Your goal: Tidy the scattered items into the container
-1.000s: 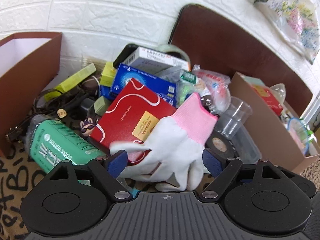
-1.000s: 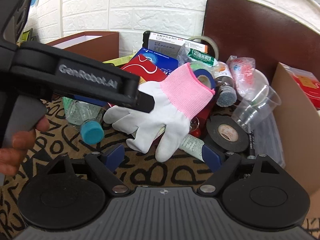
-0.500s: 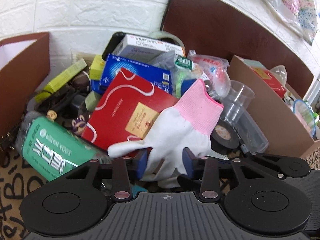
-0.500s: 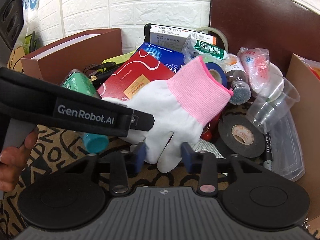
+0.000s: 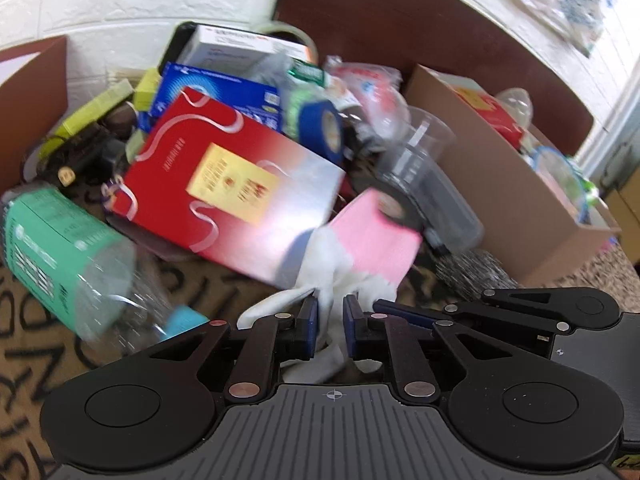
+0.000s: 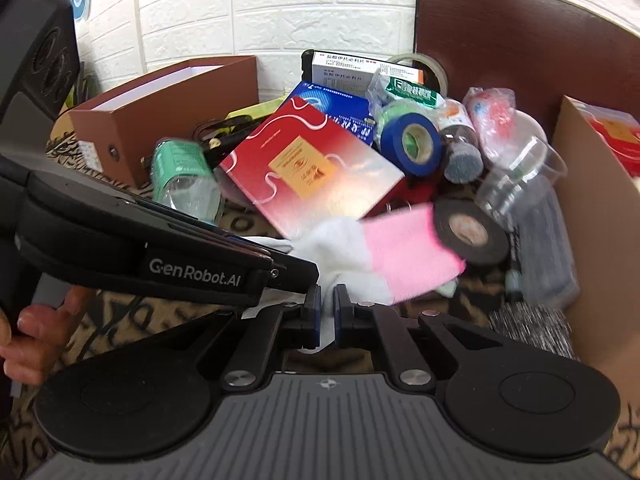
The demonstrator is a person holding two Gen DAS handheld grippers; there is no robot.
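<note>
Left tongs pinched tight on the white fingers of the glove, and the right tongs clamped narrow on that same glove too, so both have it! It hangs just in front of the red box and beside the black tape, above the patterned desk. Looks like the lift-and-carry step. Next call: swing it right, over the cardboard box, and let go inside without snagging the pile.
</note>
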